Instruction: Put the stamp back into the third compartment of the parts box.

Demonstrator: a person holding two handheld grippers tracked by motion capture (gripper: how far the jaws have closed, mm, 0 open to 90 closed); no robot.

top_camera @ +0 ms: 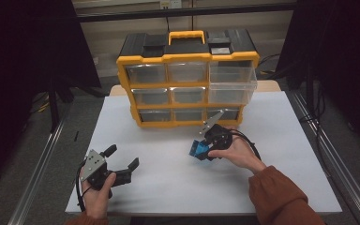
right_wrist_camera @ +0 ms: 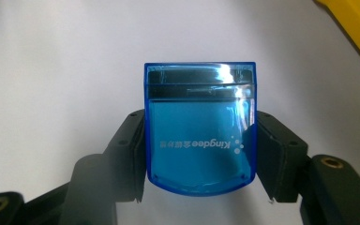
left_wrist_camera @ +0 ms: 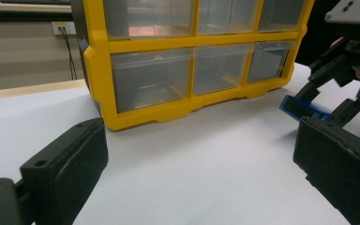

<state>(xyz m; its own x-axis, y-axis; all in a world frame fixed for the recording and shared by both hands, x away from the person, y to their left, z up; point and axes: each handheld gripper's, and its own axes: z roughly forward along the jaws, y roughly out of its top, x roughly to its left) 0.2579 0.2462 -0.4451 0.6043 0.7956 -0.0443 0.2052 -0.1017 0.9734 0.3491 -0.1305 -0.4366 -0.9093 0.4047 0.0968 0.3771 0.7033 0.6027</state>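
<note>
A white rectangular table top [top_camera: 272, 154] carries at its far side a yellow-framed plastic drawer cabinet [top_camera: 187, 79] with a black top, a yellow handle and clear drawers, one of which, the upper right clear plastic drawer [top_camera: 232, 80], stands pulled out. In front of the cabinet the right gripper [top_camera: 200, 151], held in a hand with a rust-orange sleeve [top_camera: 281, 197], has its black jaws clamped on the two sides of a small translucent blue plastic box [right_wrist_camera: 199, 136] printed "Kingdee", held just above the white surface. Nearer the left front, well apart from the box, the left gripper [top_camera: 122, 159] sits in the other hand with its jaws spread wide and nothing between them.
</note>
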